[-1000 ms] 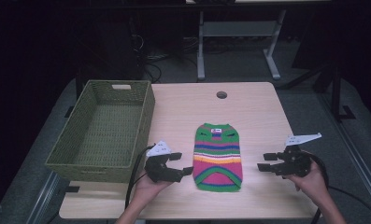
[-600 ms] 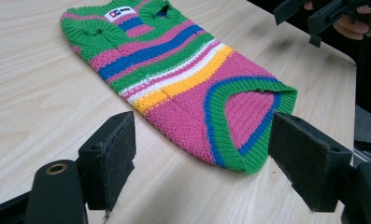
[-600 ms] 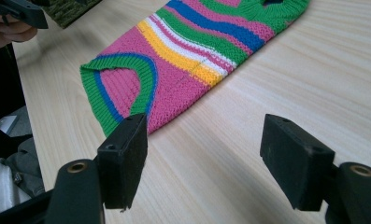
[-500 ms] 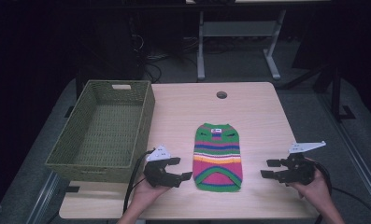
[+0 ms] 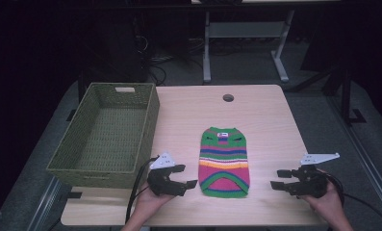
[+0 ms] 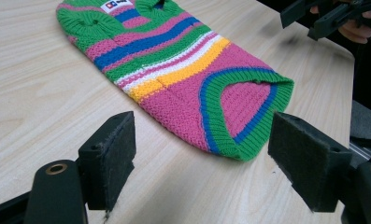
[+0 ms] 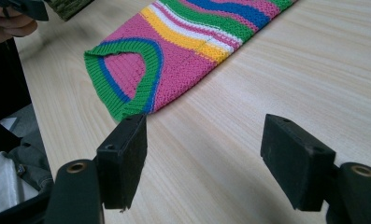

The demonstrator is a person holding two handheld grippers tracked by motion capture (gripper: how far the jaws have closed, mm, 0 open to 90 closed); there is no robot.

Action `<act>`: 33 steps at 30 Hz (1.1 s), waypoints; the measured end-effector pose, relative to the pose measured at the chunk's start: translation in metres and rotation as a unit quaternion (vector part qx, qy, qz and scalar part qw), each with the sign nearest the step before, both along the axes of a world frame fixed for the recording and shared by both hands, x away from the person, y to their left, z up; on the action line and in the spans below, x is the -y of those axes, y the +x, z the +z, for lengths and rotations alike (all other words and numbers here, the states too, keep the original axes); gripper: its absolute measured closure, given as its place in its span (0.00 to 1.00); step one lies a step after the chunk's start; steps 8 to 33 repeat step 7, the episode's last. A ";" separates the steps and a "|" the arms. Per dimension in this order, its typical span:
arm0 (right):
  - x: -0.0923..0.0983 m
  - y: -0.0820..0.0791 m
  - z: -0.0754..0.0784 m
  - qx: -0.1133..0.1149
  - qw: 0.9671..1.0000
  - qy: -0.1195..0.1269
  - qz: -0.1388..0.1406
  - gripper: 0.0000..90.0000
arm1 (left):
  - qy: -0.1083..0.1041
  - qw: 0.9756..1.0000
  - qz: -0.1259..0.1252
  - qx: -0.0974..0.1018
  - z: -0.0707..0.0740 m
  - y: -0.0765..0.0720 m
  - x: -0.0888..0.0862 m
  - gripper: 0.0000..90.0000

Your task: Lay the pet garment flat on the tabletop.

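While both pairs of jaws stand wide apart with nothing between them, the left gripper (image 5: 184, 182) sits just beside the hem of the striped knitted sweater (image 5: 224, 161), and the right gripper (image 5: 281, 179) hovers apart from it on the opposite side. The sweater lies flat on the wooden table (image 5: 265, 120), near its front edge. A green woven basket (image 5: 107, 132) stands at the table's left. Nothing lies between either gripper and the garment.

This looks like a lab or test room, kept dark around one lit wooden table (image 5: 256, 120). At twelve o'clock stands a grey metal stand (image 5: 244, 33), with loose cables (image 5: 155, 62) on the grey floor at eleven.
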State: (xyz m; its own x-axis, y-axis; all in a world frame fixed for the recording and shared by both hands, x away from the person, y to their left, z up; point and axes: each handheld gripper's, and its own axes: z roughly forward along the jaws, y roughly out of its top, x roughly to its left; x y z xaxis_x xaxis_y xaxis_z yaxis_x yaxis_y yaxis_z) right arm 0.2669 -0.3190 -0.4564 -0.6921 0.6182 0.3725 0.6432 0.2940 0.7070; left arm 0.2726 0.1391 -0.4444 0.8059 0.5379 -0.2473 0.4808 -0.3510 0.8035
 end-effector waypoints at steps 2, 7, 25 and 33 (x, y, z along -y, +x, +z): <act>0.000 -0.002 -0.001 0.002 1.000 0.000 0.000 0.34 | 0.004 1.000 0.000 0.001 -0.001 -0.003 0.000 0.26; 0.000 -0.007 -0.003 0.009 1.000 0.008 -0.005 0.34 | 0.010 1.000 -0.002 0.004 -0.003 -0.012 -0.005 0.25; 0.000 -0.007 -0.003 0.009 1.000 0.008 -0.005 0.34 | 0.010 1.000 -0.002 0.004 -0.003 -0.012 -0.005 0.25; 0.000 -0.007 -0.003 0.009 1.000 0.008 -0.005 0.34 | 0.010 1.000 -0.002 0.004 -0.003 -0.012 -0.005 0.25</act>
